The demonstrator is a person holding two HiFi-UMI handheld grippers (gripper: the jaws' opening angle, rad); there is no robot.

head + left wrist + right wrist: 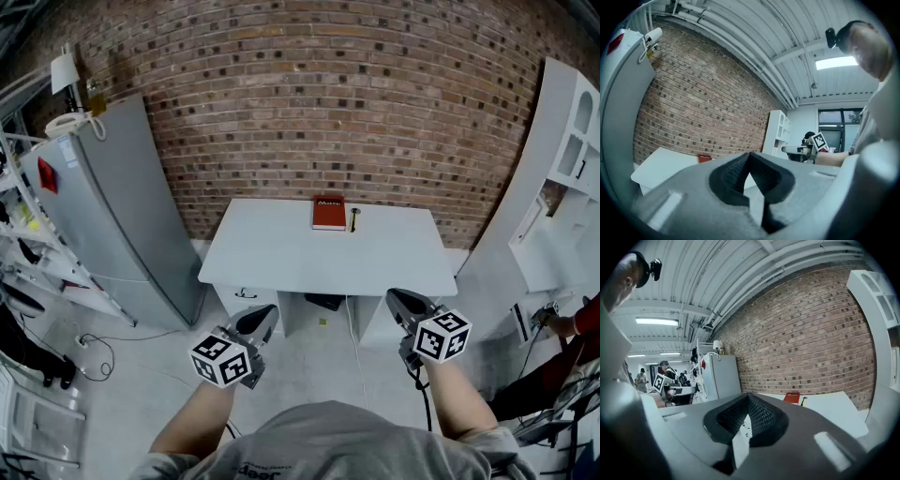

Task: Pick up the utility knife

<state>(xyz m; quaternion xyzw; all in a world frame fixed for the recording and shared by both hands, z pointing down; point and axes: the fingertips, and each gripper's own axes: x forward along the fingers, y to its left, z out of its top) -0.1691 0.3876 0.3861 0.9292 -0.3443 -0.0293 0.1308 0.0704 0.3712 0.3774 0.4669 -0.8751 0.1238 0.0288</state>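
One red-brown brick wall (328,94) is seen behind a white rectangular table (281,253). The left gripper (266,317) and right gripper (397,300) are held well short of it, jaws together, empty. A red book (328,213) is laid at the table's far edge, with a slim dark utility knife (354,219) just beside it.

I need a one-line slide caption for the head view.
Left gripper and right gripper, both shut and empty, held short of a white table bearing a red book and a utility knife.

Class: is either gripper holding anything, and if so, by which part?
Nothing is held. The left gripper and right gripper are both shut and empty; the utility knife lies on the white table beside the red book, away from both.
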